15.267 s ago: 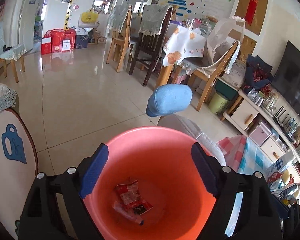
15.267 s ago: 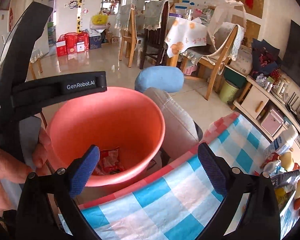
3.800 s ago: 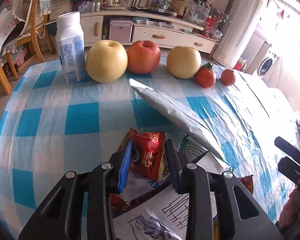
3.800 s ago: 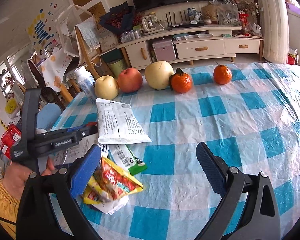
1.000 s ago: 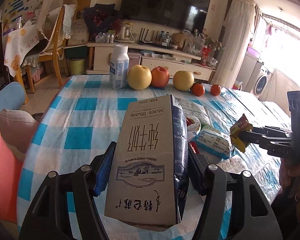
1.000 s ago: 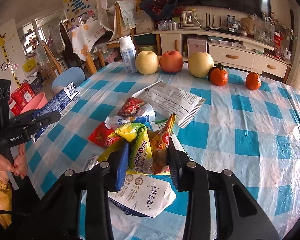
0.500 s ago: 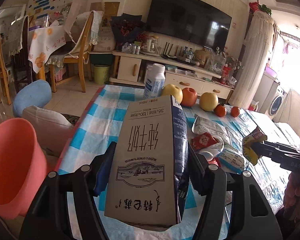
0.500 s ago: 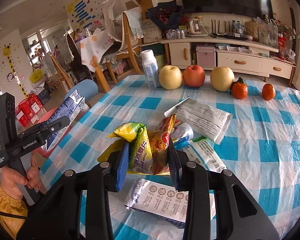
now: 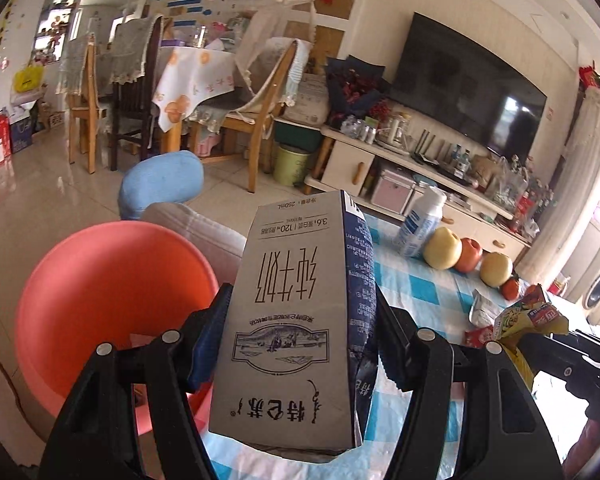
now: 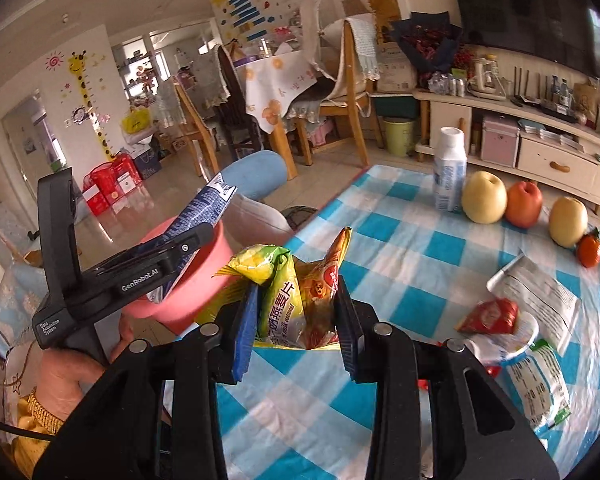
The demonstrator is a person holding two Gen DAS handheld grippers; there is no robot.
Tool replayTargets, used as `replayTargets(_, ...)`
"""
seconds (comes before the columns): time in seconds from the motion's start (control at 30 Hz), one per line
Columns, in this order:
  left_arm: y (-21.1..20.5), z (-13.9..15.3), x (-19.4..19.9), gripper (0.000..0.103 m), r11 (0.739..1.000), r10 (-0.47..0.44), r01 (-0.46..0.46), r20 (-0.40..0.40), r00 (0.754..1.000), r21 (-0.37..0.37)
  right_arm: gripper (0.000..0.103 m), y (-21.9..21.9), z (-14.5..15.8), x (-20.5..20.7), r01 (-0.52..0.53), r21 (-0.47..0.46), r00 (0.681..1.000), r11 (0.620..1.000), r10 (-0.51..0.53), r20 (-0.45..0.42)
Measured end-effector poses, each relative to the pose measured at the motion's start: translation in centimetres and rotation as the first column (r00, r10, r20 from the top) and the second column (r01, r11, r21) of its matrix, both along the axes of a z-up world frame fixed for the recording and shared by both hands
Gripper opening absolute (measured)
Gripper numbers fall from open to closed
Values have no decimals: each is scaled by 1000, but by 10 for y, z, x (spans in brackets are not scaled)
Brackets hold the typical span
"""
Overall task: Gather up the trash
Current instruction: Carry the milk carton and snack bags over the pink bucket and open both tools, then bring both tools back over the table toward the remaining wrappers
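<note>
at the near edge of the checked bench [image 10: 404,240], the left gripper [image 9: 300,332] holds a grey milk carton [image 9: 296,320] clamped upright between its jaws, just beside the pink bucket [image 9: 100,276] that stands off the bench edge. the right gripper [image 10: 296,316] has its jaws narrowed on a bunch of yellow and orange snack wrappers [image 10: 288,292], raised above the cloth. further wrappers [image 10: 496,316], a white bottle [image 10: 450,168] and a row of fruit [image 10: 524,200] lie on the bench beyond.
</note>
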State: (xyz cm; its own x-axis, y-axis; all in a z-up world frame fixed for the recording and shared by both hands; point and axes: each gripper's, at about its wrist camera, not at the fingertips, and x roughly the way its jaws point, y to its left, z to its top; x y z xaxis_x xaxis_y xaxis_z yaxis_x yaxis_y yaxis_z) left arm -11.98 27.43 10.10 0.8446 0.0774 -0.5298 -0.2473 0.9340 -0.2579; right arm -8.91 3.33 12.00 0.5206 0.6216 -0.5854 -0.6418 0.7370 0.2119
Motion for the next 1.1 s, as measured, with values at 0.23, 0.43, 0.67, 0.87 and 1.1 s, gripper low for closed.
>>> replayTargets(0.23,53,-5,-11,66,978,208,-208,-22,978,-12,37,81,16,-3,-128,-25,991,991,129,39)
replayTargets(0.43,101,-16,-24,66,936,339,-343,-67,939,-82,37,148,22,-7,-219,-53,973,974,222,62)
replayTargets(0.67,149,-36,-35,66,877,419,-438,-130,899,-198,38,211,16,0,-270,-73,960,960,275,59)
replayTargets(0.87,157,-49,-32,67,864,417,-448,-175,892,-228,60,230,-3,17,-259,-49,966,965,259,1)
replayTargets(1.1,150,-49,-31,85,865,447,-469,-154,881,-175,87,190,-7,25,-137,-1,990,991,137,11)
